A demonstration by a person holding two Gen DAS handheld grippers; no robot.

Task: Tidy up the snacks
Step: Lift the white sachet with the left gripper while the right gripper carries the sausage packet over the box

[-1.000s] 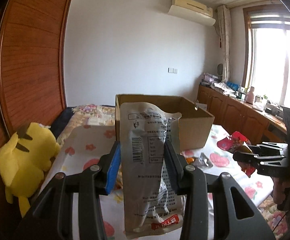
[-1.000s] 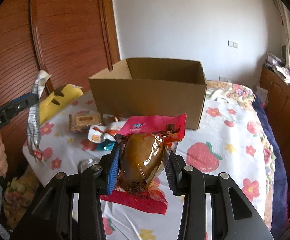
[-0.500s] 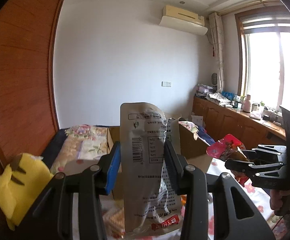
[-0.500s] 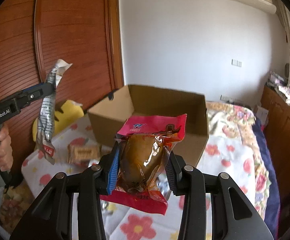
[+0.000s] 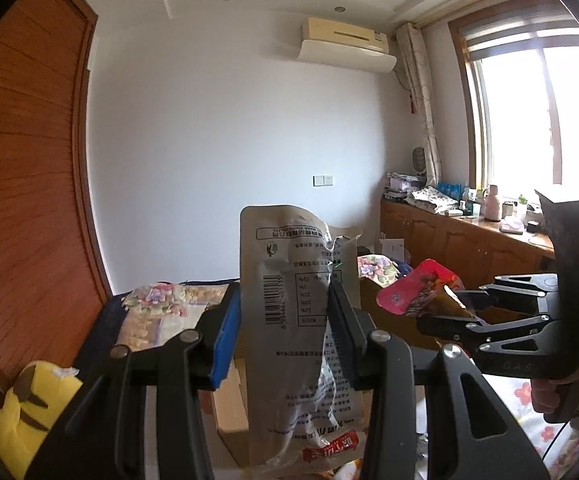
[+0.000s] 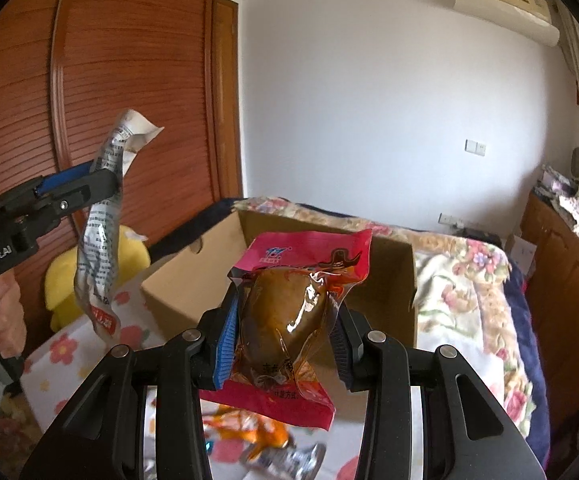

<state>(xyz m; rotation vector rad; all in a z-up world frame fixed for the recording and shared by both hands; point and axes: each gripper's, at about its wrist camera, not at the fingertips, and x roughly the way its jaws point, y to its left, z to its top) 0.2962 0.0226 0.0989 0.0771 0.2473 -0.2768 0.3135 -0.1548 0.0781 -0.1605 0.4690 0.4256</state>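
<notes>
Hand-held gripper on our left (image 5: 285, 332) pinches one silver foil snack pouch (image 5: 297, 320); our right hand-held gripper (image 6: 283, 340) pinches one red vacuum-packed snack (image 6: 285, 320). We hold both raised above the single open cardboard box (image 6: 193, 280) on the bed (image 6: 473, 280), presumably to drop them in.

The cardboard box (image 6: 193, 280) sits on the bed (image 6: 469, 280), the plush toy (image 6: 69, 280) to its left (against the wardrobe (image 6: 129, 80)), loose snack packets (image 6: 257, 436) before it.
</notes>
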